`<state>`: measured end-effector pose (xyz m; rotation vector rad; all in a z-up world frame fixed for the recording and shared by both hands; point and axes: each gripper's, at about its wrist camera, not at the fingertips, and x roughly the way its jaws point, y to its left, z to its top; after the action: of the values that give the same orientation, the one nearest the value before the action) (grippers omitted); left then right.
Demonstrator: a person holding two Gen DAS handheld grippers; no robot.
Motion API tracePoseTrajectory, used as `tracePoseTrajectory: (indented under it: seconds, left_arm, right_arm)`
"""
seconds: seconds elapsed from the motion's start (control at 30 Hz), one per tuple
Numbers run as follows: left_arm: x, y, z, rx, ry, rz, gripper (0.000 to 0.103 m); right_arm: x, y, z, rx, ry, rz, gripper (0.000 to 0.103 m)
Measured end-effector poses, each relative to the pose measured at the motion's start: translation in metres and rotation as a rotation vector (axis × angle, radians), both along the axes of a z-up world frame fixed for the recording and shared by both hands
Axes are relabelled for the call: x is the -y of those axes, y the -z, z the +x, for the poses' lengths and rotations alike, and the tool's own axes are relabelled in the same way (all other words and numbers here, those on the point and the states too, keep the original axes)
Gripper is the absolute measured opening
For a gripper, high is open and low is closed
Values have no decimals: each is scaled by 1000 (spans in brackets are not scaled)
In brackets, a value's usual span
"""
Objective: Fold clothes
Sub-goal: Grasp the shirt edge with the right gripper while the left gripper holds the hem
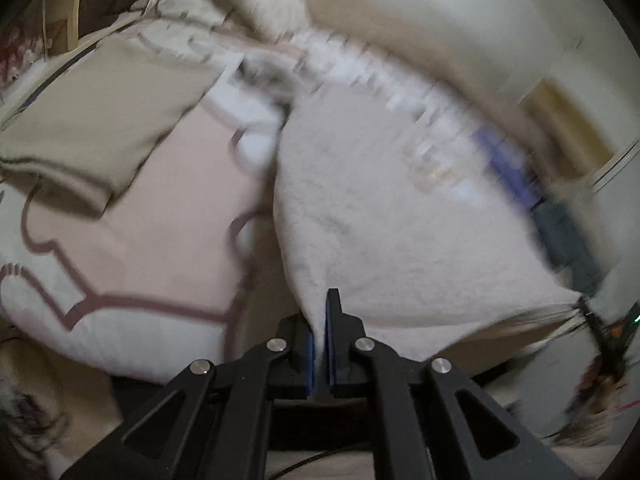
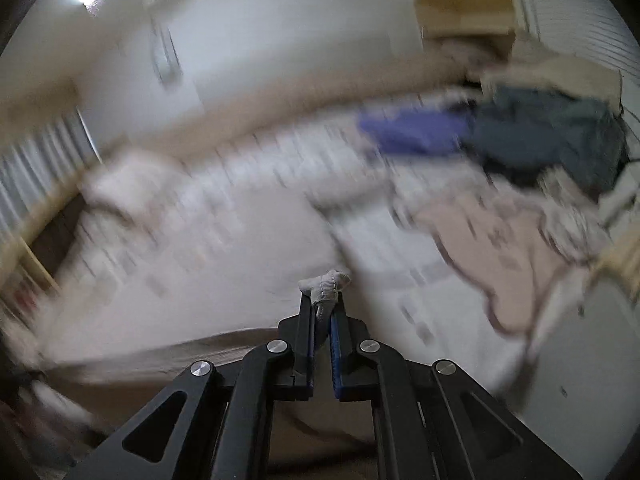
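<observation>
A white fleecy garment [image 1: 380,216] hangs spread out in the left wrist view, its lower corner pinched in my left gripper [image 1: 320,320], which is shut on it. In the right wrist view my right gripper [image 2: 322,312] is shut on a bunched white hem of the garment [image 2: 326,282] that sticks out past the fingertips. The rest of that view is smeared by motion. Below lies a bed cover [image 1: 132,216] in pink and white with dark outlines.
A beige folded cloth [image 1: 96,128] lies on the bed at the left. A pile of clothes, blue [image 2: 416,132], dark grey [image 2: 548,132] and pink [image 2: 500,240], sits at the right. A cardboard box [image 2: 468,16] stands by the far wall.
</observation>
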<state>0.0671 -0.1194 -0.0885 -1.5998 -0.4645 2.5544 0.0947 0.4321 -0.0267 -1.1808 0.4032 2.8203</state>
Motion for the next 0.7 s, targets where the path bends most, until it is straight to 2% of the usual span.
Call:
tracePoseTrajectory:
  seconds: [0.03,0.13,0.2,0.27,0.37,0.47,0.57,0.63,0.7]
  left_arm:
    - [-2,19,0,40,4,-26,6]
    - [-4,55,1,111,-8,-48,6]
    - [-3,52,5,91,-13,-48,6]
    - [-1,36,6,65,-17,-41,6]
    - [0,0,12,9,-11,-68,6]
    - [2,1,13,35,2,-140,6]
    - [5,41,11,127,-1,-271,5]
    - [9,54,13,141,-9,-287,5]
    - [13,48,16,118,-21,-278,5]
  right_arm:
    - [-4,33,-6,101,-4,13,6]
    - [-14,106,-12,287,16,-42,6]
    - [-18,107,-10,270,37,-76,6]
    - [-23,108,-9,248,57,-111,6]
    - [-21,57,0,113,29,-84,6]
    - [-11,28,2,62,-17,8,6]
    - [-9,67,-8,184,-13,84,7]
    - [-8,98,-16,283,-16,105,7]
    - [-9,116,-17,347,-10,118,20]
